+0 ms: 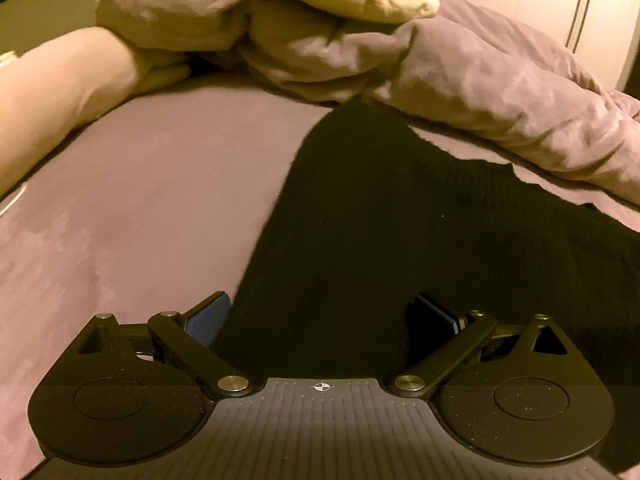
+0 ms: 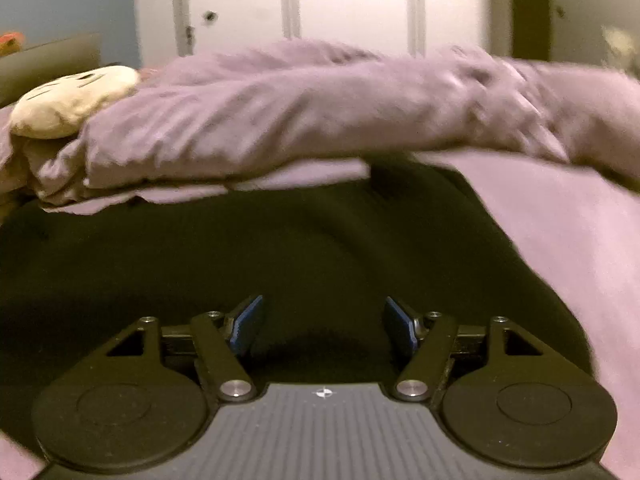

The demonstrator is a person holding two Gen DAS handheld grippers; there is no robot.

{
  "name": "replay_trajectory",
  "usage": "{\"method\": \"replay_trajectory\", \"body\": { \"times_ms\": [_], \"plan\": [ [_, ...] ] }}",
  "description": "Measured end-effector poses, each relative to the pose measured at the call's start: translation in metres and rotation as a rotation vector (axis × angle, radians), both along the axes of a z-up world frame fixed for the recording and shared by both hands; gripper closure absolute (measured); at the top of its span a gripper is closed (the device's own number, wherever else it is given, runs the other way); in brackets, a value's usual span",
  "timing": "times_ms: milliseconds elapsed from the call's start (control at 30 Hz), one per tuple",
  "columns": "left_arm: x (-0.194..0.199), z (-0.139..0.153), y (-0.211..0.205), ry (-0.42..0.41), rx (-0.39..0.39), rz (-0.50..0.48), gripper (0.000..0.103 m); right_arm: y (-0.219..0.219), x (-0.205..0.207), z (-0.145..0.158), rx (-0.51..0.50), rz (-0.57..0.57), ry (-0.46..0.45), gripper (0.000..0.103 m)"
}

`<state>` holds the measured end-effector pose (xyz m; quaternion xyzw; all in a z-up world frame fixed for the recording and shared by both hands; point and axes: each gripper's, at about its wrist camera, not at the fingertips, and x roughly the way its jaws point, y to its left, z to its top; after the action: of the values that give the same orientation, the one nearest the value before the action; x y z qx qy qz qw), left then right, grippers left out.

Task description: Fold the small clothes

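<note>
Both grippers, left [image 1: 320,320] and right [image 2: 324,324], hover with jaws wide and empty over the black garment [image 1: 400,220] on the bed [image 1: 140,200]; the quilt [image 1: 500,92] at twelve o'clock overlaps it and could snag.

I looked out over a bed covered in a smooth mauve fabric sheet [image 1: 132,184], with a rumpled mauve duvet [image 2: 280,120] heaped across its far side. A cream, rounded plush cushion with dark stitched marks [image 2: 76,100] rested on the duvet. Behind stood tall white wardrobe doors with slim metal handles [image 1: 580,12], a white door [image 2: 224,8] and a pale blue wall [image 2: 68,0]. The light was warm and dim.
</note>
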<state>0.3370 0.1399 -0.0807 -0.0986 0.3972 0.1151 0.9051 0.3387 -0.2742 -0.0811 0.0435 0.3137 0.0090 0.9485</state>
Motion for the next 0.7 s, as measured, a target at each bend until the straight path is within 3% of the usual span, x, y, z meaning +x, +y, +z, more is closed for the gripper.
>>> {"method": "replay_trajectory", "body": {
  "times_ms": [167,400,700],
  "plan": [
    [-0.015,0.016,-0.009,0.005,0.022,-0.026,0.003,-0.013,-0.028,0.009,-0.025,-0.012,-0.007,0.041],
    [-0.042,0.03,-0.03,-0.001,0.079,-0.135,0.003,-0.03,-0.047,0.016,-0.027,-0.052,-0.003,0.062],
    [-0.045,0.02,-0.033,0.04,0.111,-0.134,0.004,-0.043,-0.048,0.011,-0.048,-0.08,0.025,0.065]
  ]
}}
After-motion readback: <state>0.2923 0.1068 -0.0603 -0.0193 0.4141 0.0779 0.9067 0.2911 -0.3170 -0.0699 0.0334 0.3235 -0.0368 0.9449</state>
